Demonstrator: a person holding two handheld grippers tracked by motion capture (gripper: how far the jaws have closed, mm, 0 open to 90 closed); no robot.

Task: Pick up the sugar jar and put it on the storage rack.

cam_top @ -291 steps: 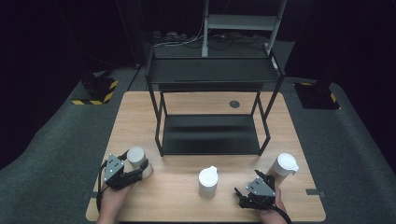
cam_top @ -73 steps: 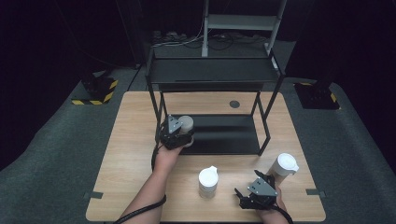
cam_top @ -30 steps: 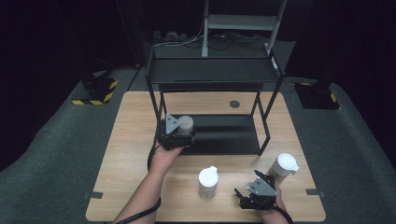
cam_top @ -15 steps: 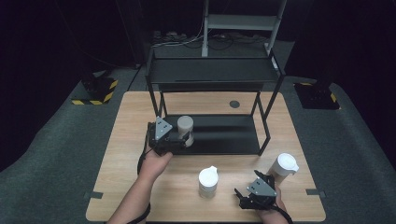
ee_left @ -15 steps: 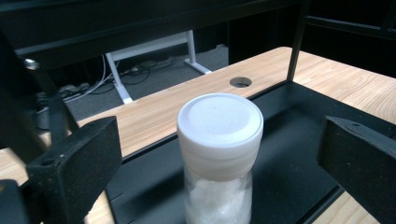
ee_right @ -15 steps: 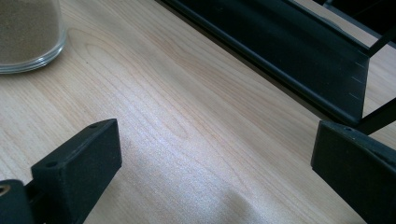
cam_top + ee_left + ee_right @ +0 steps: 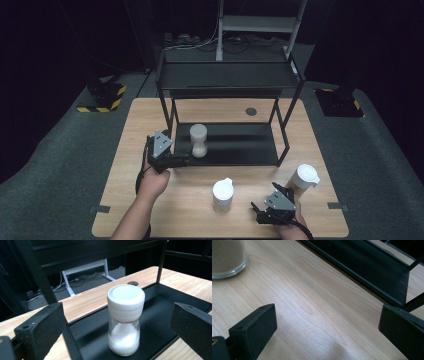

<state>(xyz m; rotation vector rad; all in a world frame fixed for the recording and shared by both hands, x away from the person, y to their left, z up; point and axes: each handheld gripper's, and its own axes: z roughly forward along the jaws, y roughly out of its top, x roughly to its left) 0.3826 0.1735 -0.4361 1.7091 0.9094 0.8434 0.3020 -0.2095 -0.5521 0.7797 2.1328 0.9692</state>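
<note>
Fingers (image 7: 40,325) spread clear of shaker (image 7: 125,320); shelf edge (image 7: 160,351) close.

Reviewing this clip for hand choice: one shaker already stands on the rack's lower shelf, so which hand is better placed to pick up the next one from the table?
Right. The right gripper sits open on the table between the two remaining shakers, the middle shaker and the right shaker. The left gripper is open beside the placed shaker, farther away.

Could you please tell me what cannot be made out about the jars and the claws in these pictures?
- Jar beside the right claw, right gripper view: the top edge cuts it off, leaving its brownish base.
- White-lidded jars and, high view: contents too small to tell.
- Left claw, high view: its tips blend into the dark shelf beside the shaker.
</note>
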